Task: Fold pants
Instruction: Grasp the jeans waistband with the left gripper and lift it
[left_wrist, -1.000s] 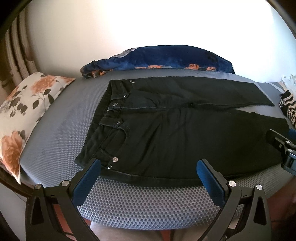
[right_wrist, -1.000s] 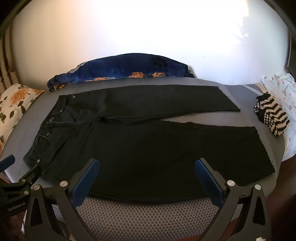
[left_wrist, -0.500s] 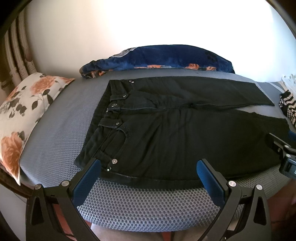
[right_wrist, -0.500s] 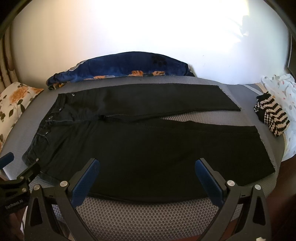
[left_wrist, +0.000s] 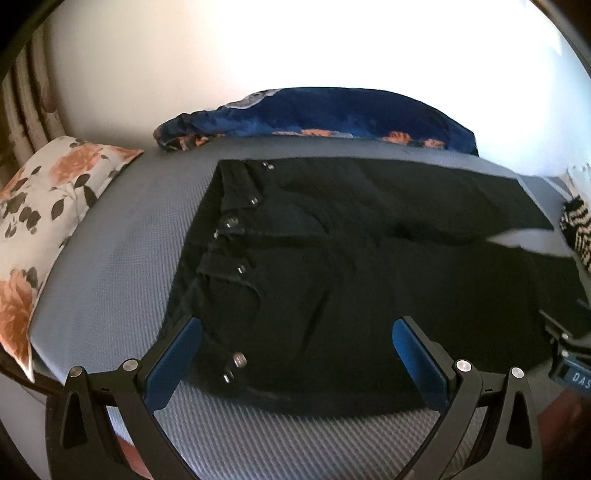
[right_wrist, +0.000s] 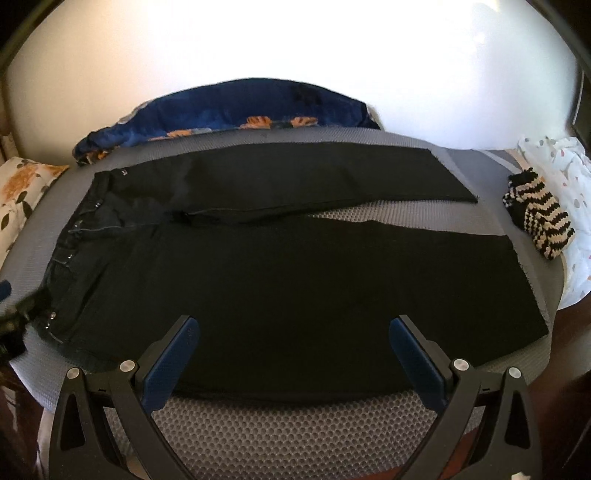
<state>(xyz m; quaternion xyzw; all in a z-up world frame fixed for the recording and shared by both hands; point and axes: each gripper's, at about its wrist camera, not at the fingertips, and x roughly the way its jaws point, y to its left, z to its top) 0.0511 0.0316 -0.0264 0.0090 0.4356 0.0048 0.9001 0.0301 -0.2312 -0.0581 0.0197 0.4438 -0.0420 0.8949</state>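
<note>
Black pants (left_wrist: 369, 266) lie flat on a grey mesh bed (left_wrist: 122, 258), waistband to the left, both legs spread out to the right (right_wrist: 295, 280). My left gripper (left_wrist: 295, 332) is open and empty, low over the waist and near hip of the pants. My right gripper (right_wrist: 293, 332) is open and empty, over the near leg by the bed's front edge. Each gripper shows at the edge of the other's view: the right one in the left wrist view (left_wrist: 565, 350), the left one in the right wrist view (right_wrist: 14, 314).
A floral pillow (left_wrist: 40, 229) lies at the bed's left end. A blue floral blanket (right_wrist: 221, 114) is bunched along the wall behind the pants. A striped knit item (right_wrist: 539, 218) and white printed cloth (right_wrist: 565, 184) lie at the right end.
Both grippers moved forward and lower toward the pants; the left one now reaches over the waist corner. The pants have not moved.
</note>
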